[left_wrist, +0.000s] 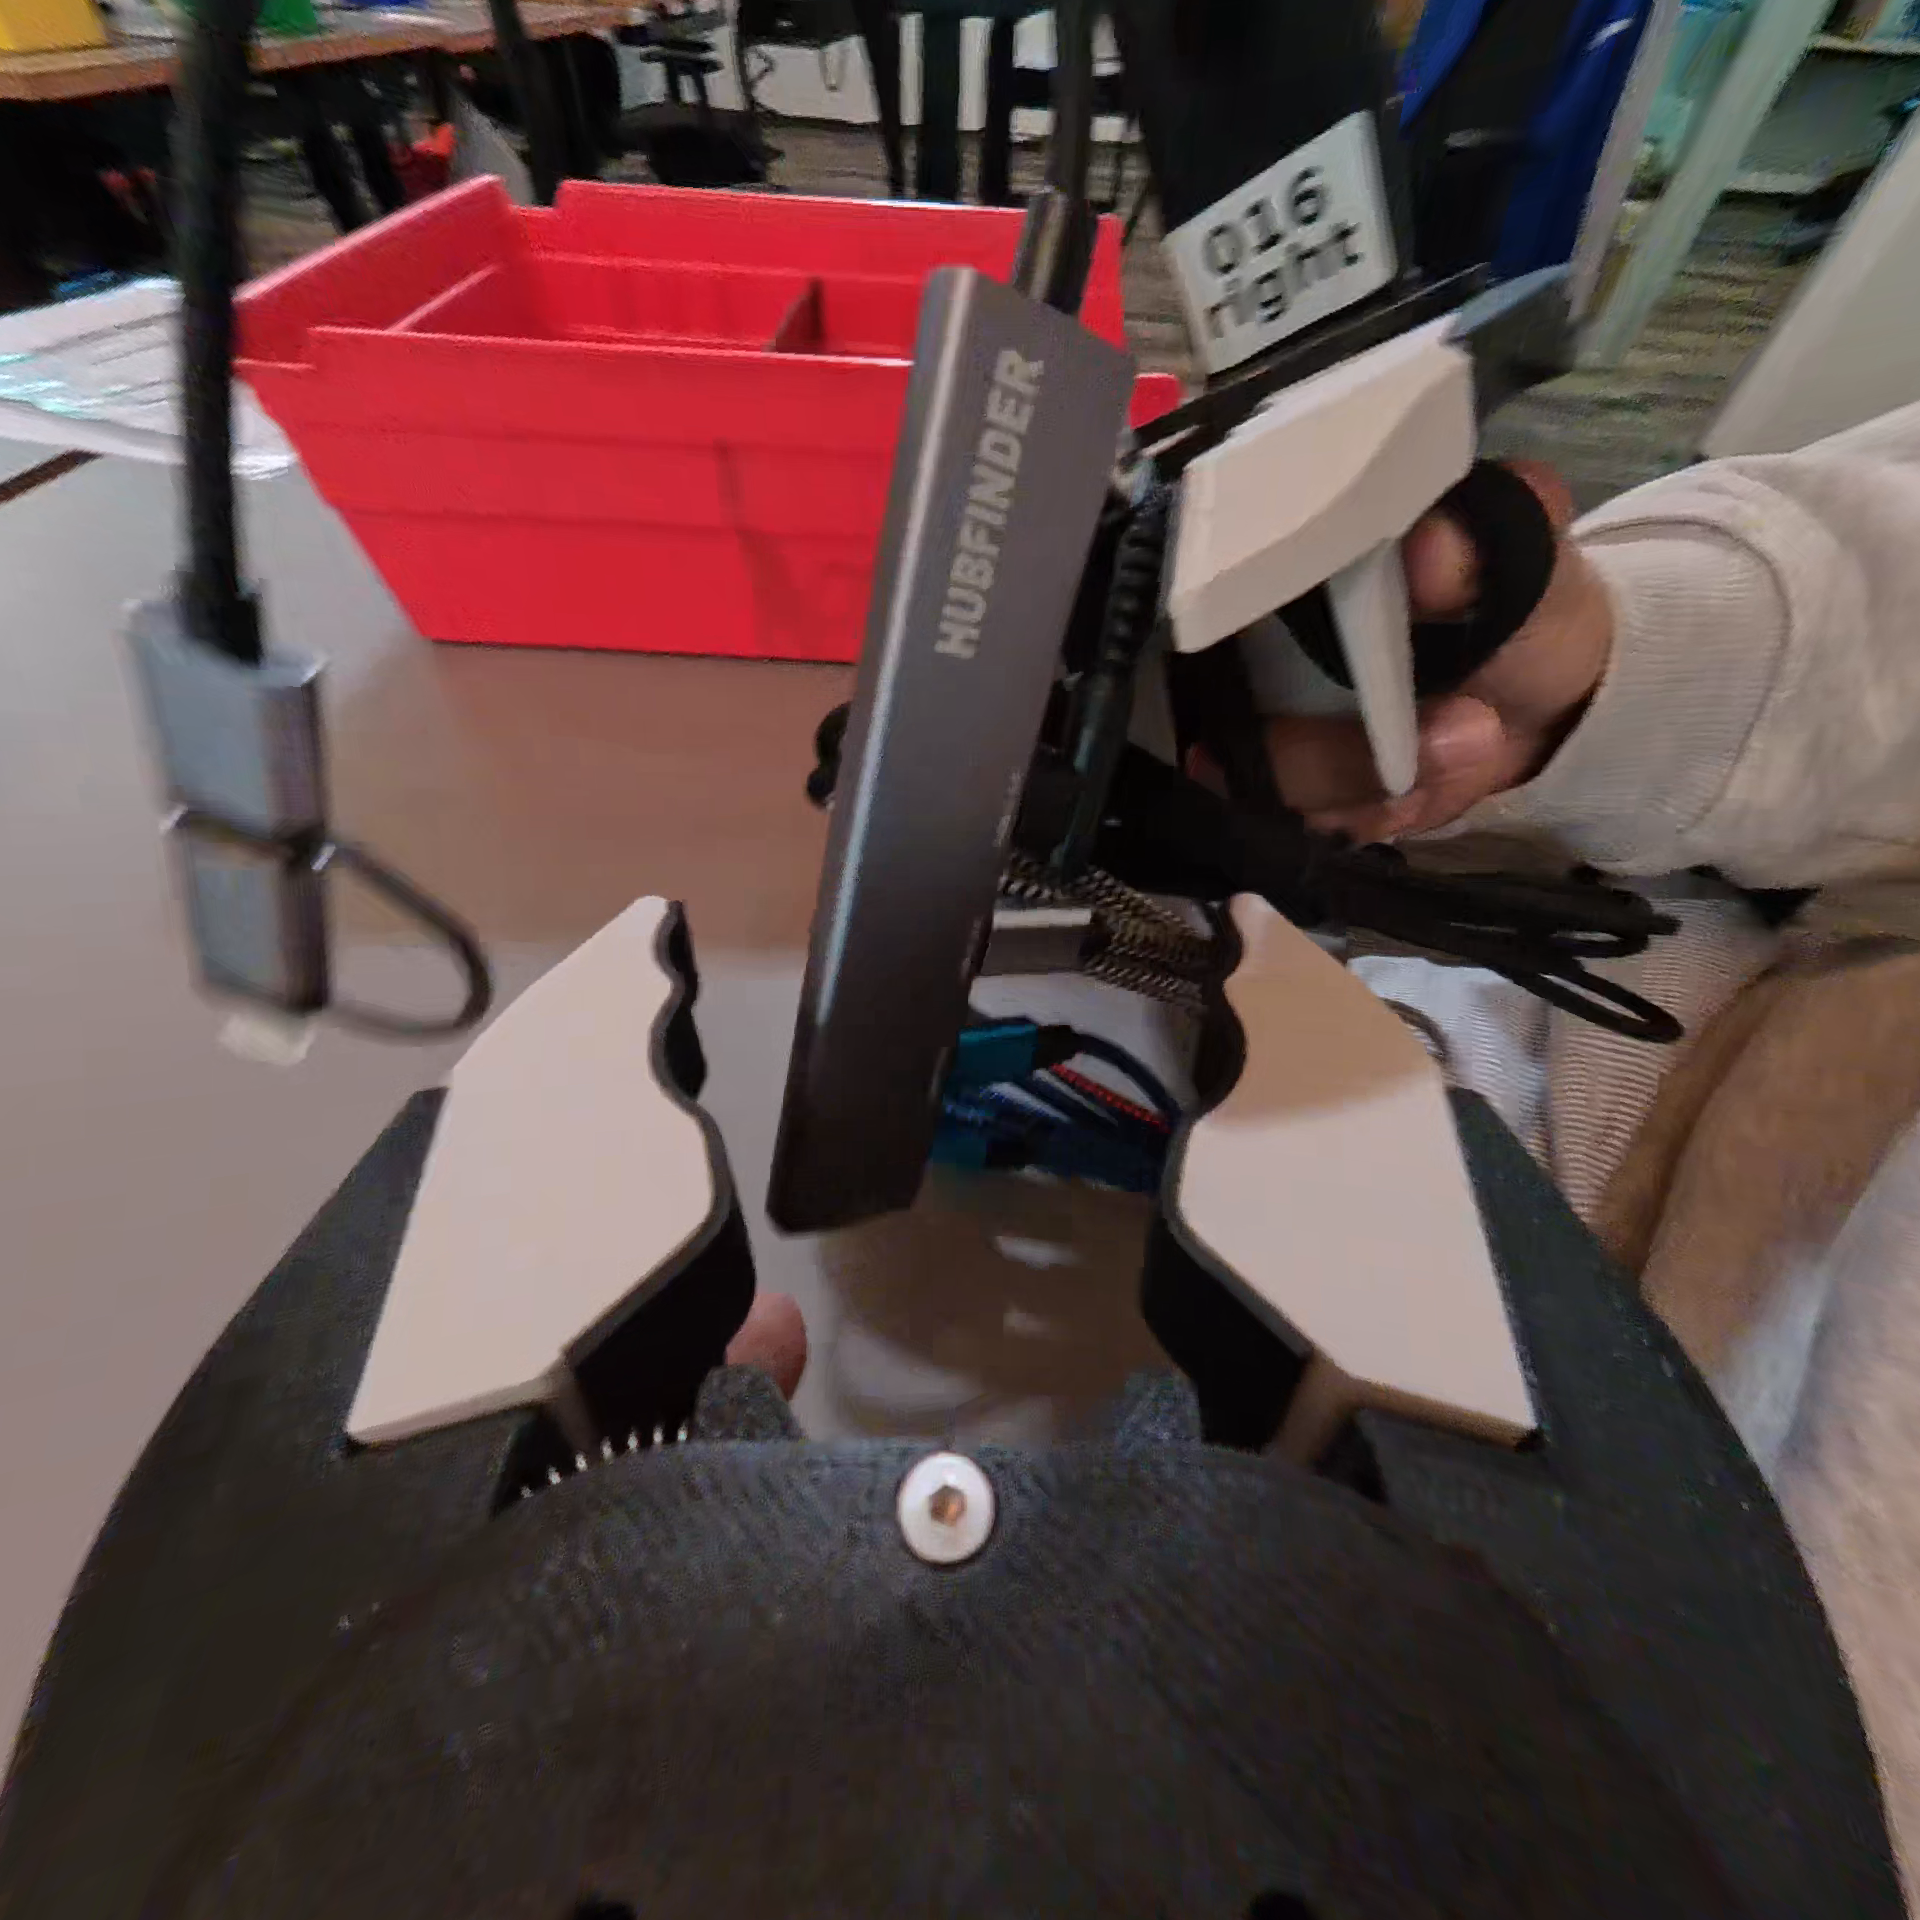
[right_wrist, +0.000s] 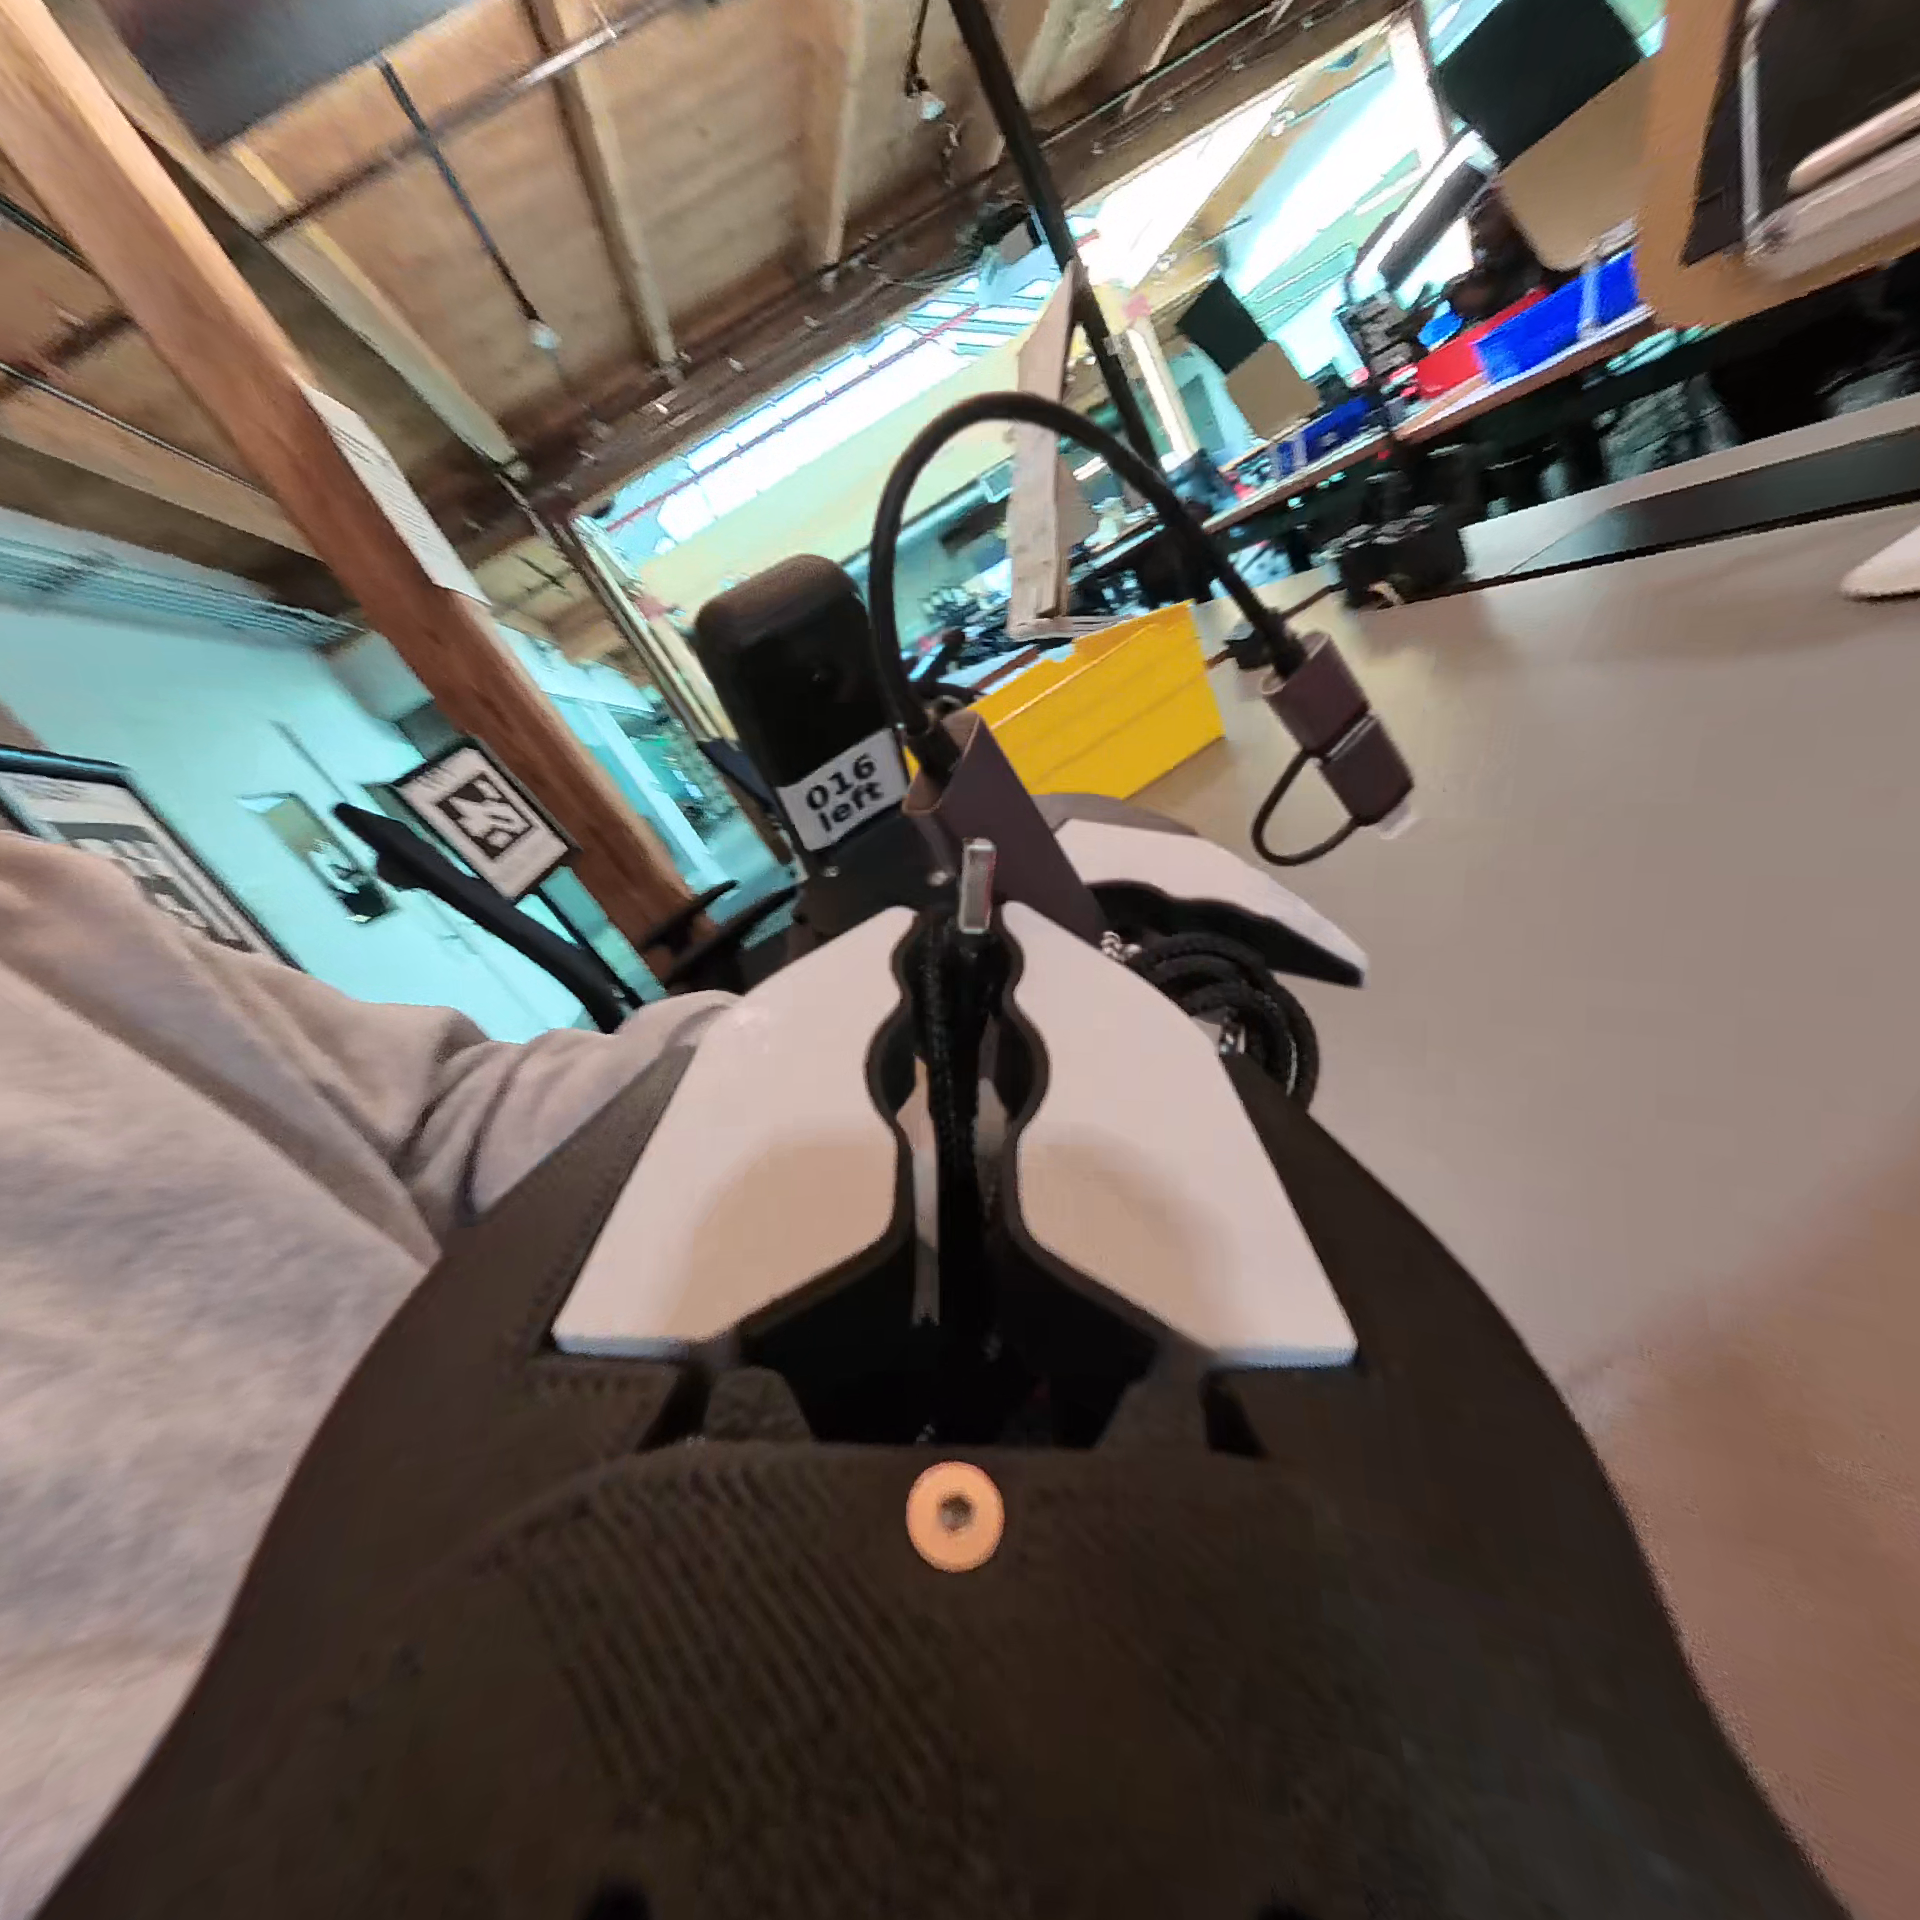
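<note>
Both views are evenly lit by diffuse indoor light from overhead. In the right wrist view, the skylight band (right_wrist: 831, 416) is overexposed and a cyan cast is seen on the far wall. Soft reflections are carried by the table surface (left_wrist: 520, 779). Motion blur is present on the hanging adapter (left_wrist: 244, 821). Strong wide-angle distortion is seen at the edges, where straight beams are bent.

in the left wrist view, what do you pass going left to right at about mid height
dangling grey cable adapter → red bin → dark grey hub, tilted, above the open left hand-held gripper → right hand-held gripper with black cords → hand → pale sleeve
</note>
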